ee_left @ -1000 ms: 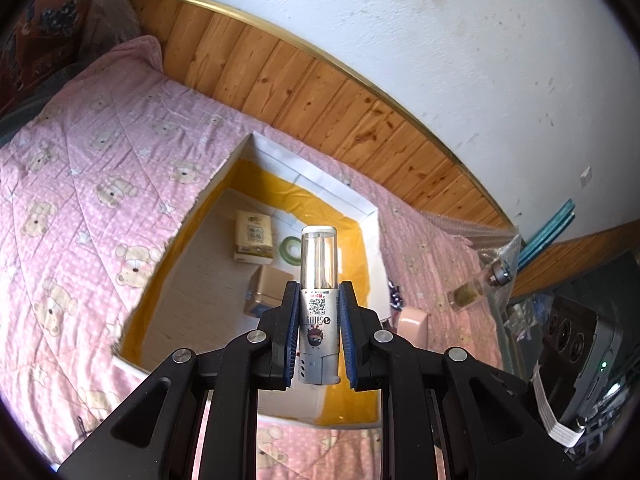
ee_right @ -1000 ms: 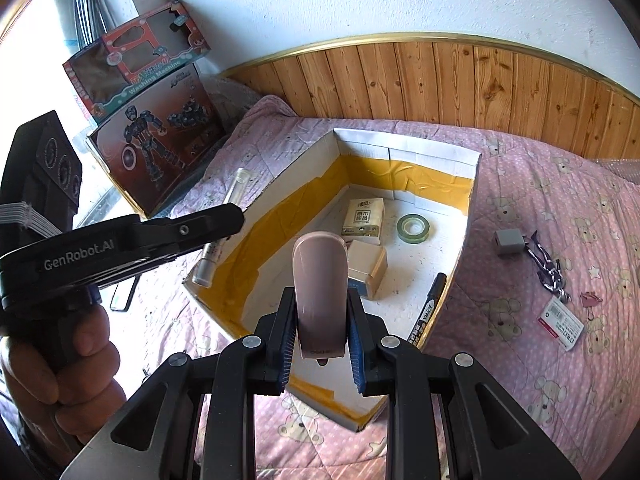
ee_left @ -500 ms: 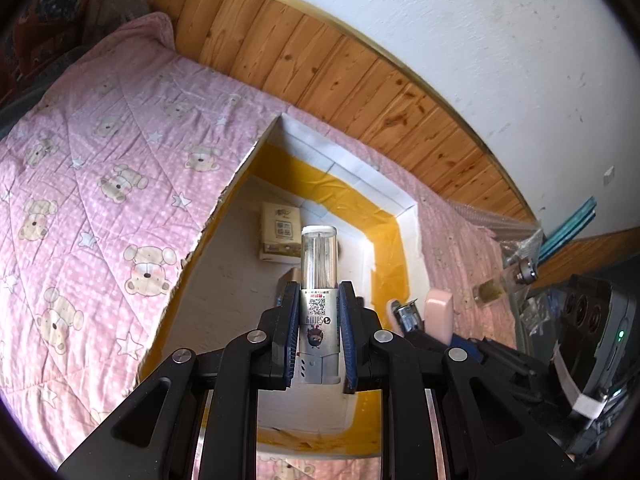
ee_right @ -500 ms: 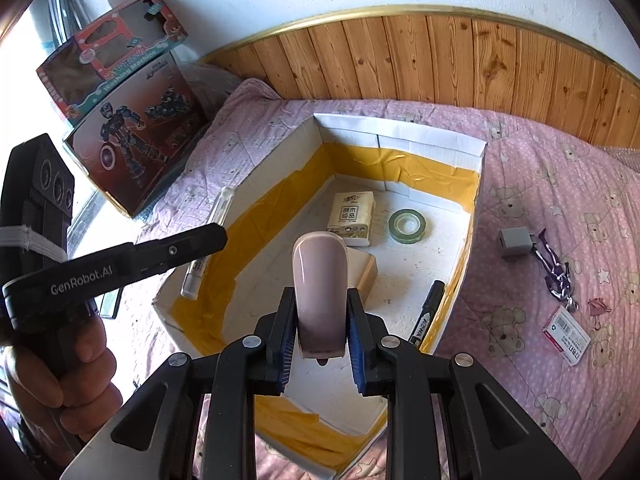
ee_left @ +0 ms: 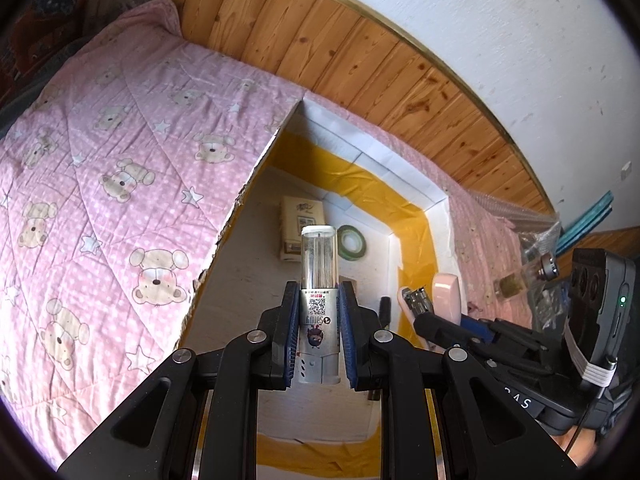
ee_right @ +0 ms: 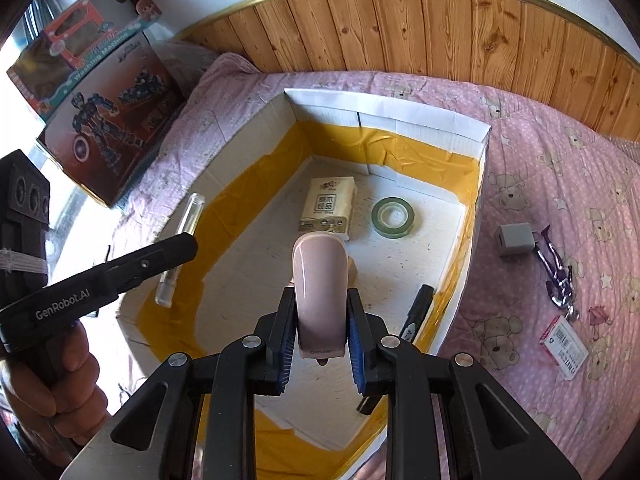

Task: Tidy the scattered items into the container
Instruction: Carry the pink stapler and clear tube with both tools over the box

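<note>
1. Both grippers have come nearer the box than in the earlier frames, and it fills more of each view.
2. Bed quilt [ee_right: 560, 184], pink with bear print, carries everything; wooden panelling runs along its far edge.
3. Cardboard box [ee_right: 384, 108], open-topped and lined with yellow tape, sits mid-quilt.
4. Toy cartons [ee_right: 104, 128], stacked at the quilt's far left corner.
5. Left gripper [ee_left: 319, 340], pinching a clear-topped silver tube [ee_left: 319, 280] upright above the box's near left part.
6. Right gripper [ee_right: 320, 336], pinching a pink stapler [ee_right: 320, 292] above the box's near edge.
7. Tissue pack [ee_right: 330, 206], on the box floor towards the far wall.
8. Green tape roll [ee_right: 394, 216], beside the tissue pack.
9. Black marker [ee_right: 416, 312], along the box's right wall.
10. Grey adapter [ee_right: 514, 238], purple clip [ee_right: 556, 276] and white tag [ee_right: 564, 340], loose on the quilt right of the box.
</note>
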{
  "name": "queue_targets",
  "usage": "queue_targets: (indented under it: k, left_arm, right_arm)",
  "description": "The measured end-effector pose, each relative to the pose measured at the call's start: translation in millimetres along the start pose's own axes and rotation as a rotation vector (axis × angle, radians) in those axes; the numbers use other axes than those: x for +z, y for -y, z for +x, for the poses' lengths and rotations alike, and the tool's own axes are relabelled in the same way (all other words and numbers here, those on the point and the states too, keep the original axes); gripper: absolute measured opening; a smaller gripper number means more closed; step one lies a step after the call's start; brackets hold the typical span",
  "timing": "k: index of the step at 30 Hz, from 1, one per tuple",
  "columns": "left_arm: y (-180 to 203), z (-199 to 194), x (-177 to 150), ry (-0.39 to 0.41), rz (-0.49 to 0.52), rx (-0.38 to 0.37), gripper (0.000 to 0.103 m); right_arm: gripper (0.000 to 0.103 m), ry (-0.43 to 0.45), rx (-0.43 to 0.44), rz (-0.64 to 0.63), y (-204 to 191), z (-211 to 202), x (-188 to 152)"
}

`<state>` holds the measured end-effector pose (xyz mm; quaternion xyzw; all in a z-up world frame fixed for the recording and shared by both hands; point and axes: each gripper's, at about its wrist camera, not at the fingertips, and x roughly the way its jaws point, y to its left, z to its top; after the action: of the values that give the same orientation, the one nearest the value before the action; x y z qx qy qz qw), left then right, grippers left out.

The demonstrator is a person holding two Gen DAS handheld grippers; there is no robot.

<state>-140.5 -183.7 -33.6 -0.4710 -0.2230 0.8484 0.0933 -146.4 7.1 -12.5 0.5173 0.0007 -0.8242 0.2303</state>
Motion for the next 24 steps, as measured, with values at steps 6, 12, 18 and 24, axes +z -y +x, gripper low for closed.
queue_targets:
  k: [6, 12, 18, 24]
  left_arm:
    - [-1, 8, 4, -0.017, 0.015, 0.015, 0.019]
    - [-5, 22, 5, -0.068, 0.005, 0.034, 0.019]
    - [-3, 36, 4, -0.116, 0.027, 0.057, 0.019]
    - [-2, 43, 3, -0.129, 0.035, 0.077, 0.019]
  right_arm:
    - [0.025, -0.031, -0.039, -0.036, 2, 11, 6]
    - [0.025, -0.072, -0.078, -0.06, 8, 26, 10]
    - [0.025, -0.114, -0.112, -0.101, 10, 41, 16]
    - [0.025, -0.133, -0.155, -0.147, 6, 48, 22]
